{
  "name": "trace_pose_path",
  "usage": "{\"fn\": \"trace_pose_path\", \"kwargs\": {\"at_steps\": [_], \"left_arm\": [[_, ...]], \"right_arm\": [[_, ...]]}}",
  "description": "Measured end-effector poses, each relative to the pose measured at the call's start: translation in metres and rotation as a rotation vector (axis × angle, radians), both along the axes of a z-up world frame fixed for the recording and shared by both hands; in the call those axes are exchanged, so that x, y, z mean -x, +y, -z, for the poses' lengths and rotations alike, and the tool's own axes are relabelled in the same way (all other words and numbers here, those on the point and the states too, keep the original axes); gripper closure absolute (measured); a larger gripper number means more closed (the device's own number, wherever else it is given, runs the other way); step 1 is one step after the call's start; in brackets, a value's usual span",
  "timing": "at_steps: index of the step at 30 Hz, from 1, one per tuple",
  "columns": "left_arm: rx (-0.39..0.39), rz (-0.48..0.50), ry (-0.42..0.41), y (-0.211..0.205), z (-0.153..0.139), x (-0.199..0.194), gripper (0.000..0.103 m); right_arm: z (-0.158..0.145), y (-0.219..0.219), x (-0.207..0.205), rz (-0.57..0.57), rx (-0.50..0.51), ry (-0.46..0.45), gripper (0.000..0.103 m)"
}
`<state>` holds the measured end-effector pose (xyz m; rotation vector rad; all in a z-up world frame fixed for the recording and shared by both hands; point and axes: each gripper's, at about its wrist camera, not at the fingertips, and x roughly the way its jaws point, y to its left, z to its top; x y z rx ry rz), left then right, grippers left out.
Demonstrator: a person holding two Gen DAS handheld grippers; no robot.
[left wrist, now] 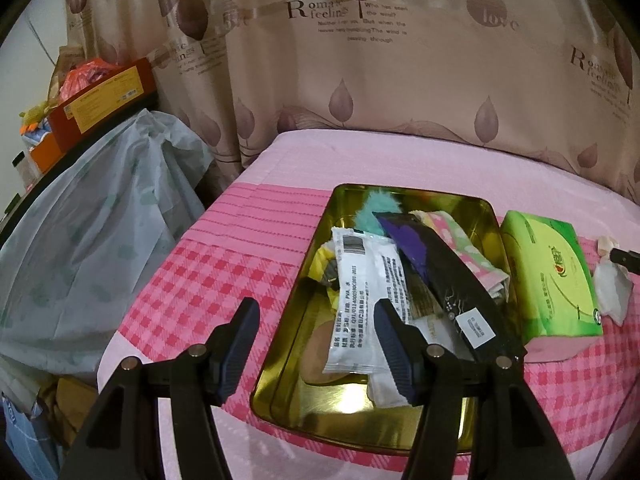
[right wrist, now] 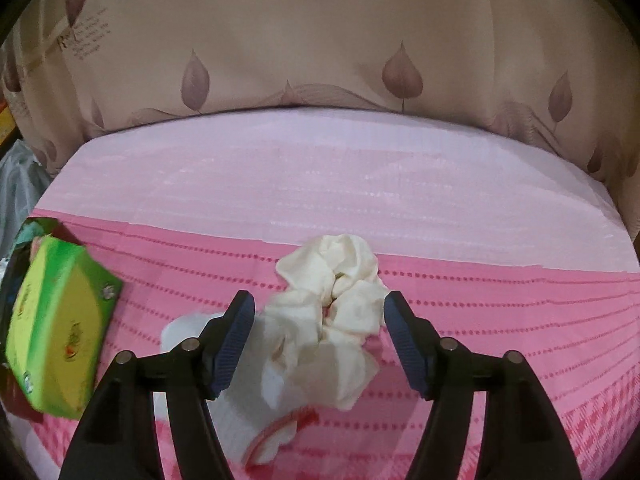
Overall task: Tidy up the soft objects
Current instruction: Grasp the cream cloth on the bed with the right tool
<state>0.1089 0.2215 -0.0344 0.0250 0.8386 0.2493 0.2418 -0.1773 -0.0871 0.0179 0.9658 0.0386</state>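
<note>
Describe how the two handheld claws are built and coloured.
Both match. The left claw and right claw each have two black angular plastic arms with round silver pivot pins, ending in dark blue ribbed pads. No cables, markings, hands or sleeves are visible.

Far half of pink bedspread [right wrist: 320, 176] lies bare up to curtain [right wrist: 320, 40]. Gold tin [left wrist: 490, 216] crammed w/ packets, green tissue pack [left wrist: 548, 276] tight beside it. Cream scrunchie [right wrist: 340, 296] and white sock [right wrist: 240, 412] occupy right-side cloth; bare checks left of tin.
</note>
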Motion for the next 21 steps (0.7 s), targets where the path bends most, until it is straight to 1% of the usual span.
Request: {"fn": "trace_pose_path", "kwargs": {"at_steps": [5,7,10,12,13,17,18,21], "left_arm": [[-0.021,0.020,0.013,-0.006,0.005,-0.003,0.042],[-0.033,0.030,0.017,-0.010,0.007,-0.004,0.042],[-0.053,0.045,0.018,-0.015,0.010,-0.004,0.042],[-0.066,0.060,0.020,-0.020,0.011,-0.005,0.042],[-0.072,0.067,0.022,-0.022,0.011,-0.005,0.042],[-0.104,0.120,-0.002,-0.044,0.005,0.001,0.042],[-0.098,0.138,-0.009,-0.050,0.003,0.003,0.042],[-0.028,0.210,-0.017,-0.075,-0.005,0.009,0.042]], "right_arm": [[0.017,-0.007,-0.015,0.012,-0.004,0.031,0.039],[0.021,-0.008,-0.017,0.007,0.012,0.031,0.040],[0.023,-0.013,-0.014,-0.005,0.029,0.010,0.051],[0.022,-0.016,-0.008,-0.010,0.034,-0.005,0.063],[0.022,-0.017,-0.004,-0.012,0.043,-0.015,0.071],[0.023,-0.022,0.012,-0.022,0.055,-0.039,0.077],[0.023,-0.023,0.016,-0.025,0.061,-0.045,0.077],[0.024,-0.027,0.025,-0.029,0.073,-0.055,0.078]]}}
